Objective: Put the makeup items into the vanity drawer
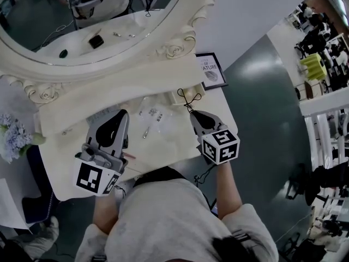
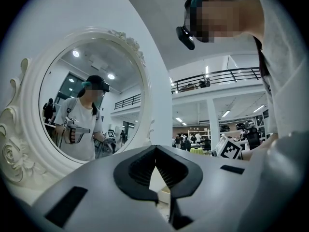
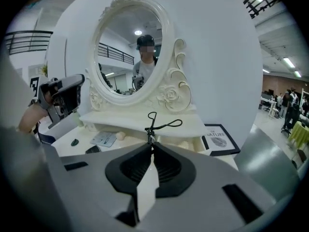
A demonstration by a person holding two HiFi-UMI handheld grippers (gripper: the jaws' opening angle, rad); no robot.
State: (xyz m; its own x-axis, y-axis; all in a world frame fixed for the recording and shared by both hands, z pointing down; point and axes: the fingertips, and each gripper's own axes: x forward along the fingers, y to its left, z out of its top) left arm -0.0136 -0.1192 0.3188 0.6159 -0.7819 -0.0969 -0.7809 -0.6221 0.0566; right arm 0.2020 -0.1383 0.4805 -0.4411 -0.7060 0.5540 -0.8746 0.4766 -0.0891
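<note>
My right gripper (image 1: 192, 112) is shut on a black eyelash curler (image 1: 187, 98), held by its tip so the loop handles (image 3: 161, 124) stick out ahead of the jaws (image 3: 152, 144). It hovers over the right part of the white vanity top (image 1: 163, 141), close to a small cream drawer (image 1: 179, 97) that seems to stand open under the shelf. My left gripper (image 1: 122, 114) is raised over the left part of the top and tilted upward. Its jaws (image 2: 156, 148) are shut with nothing between them. Several small makeup items (image 1: 147, 121) lie on the top between the grippers.
An oval mirror in a carved white frame (image 1: 174, 48) rises behind the shelf (image 3: 140, 120). A framed picture (image 1: 210, 71) leans at the right. Blue flowers (image 1: 13, 136) stand at the left edge. A flat packet (image 3: 104, 138) and a small dark item (image 3: 74, 142) lie at the left.
</note>
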